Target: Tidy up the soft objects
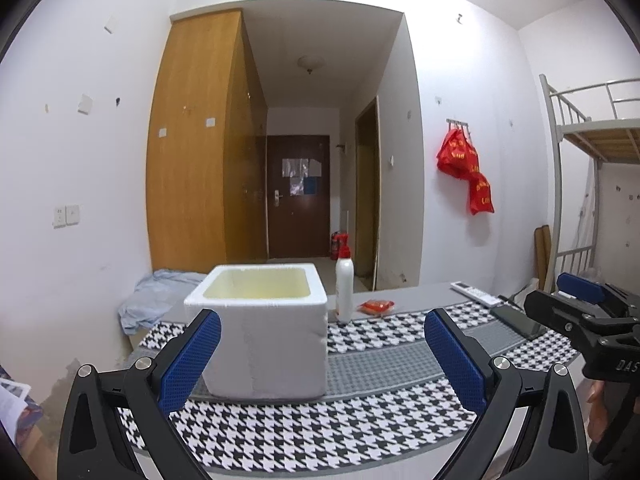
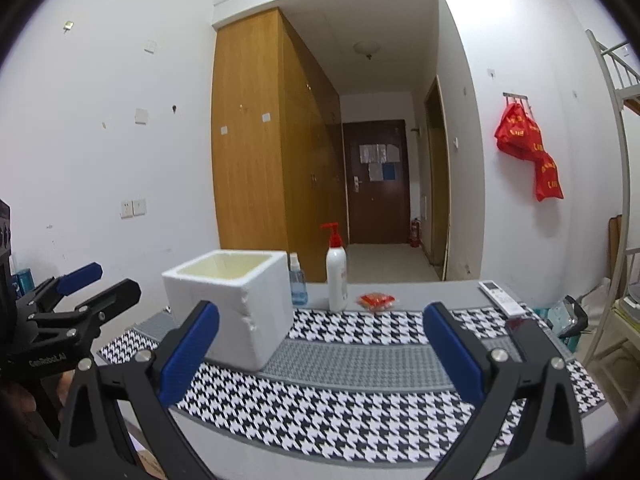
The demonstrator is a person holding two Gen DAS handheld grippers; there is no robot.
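2 sets of tongs are hovering over the worktop (image 1: 400, 300), each with its blue-padded fingers spread wide apart and gripping nothing. The left tongs (image 1: 322, 354) are framing a white foam box (image 1: 260, 332) in the left wrist view, while the right tongs (image 2: 320, 350) are pointing over the houndstooth mat (image 2: 360, 408); each set is also showing at the edge of the other's view.

The foam box is sitting upright on the black-and-white houndstooth mat, toward its left end. Its walls are thick and white with a slightly rough, pebbled surface, its inside is looking pale yellowish, and its top is open. In the right wrist view the near corner edge is looking chipped. What lies inside cannot be told.

Behind the box, a white pump bottle (image 2: 336, 280) with a red pump is standing upright on the grey worktop, and just beside the box a small blue spray bottle (image 2: 298, 284) is standing too. To the right of the pump bottle a small red packet (image 2: 376, 302) is lying flat. Farther right a white remote control (image 2: 500, 298) is lying near the worktop's far edge, with a dark phone (image 1: 520, 322) just in front of it.

At the left end of the worktop, behind the box, a crumpled pale blue cloth (image 1: 156, 300) is lying in a loose heap, soft and wrinkled.
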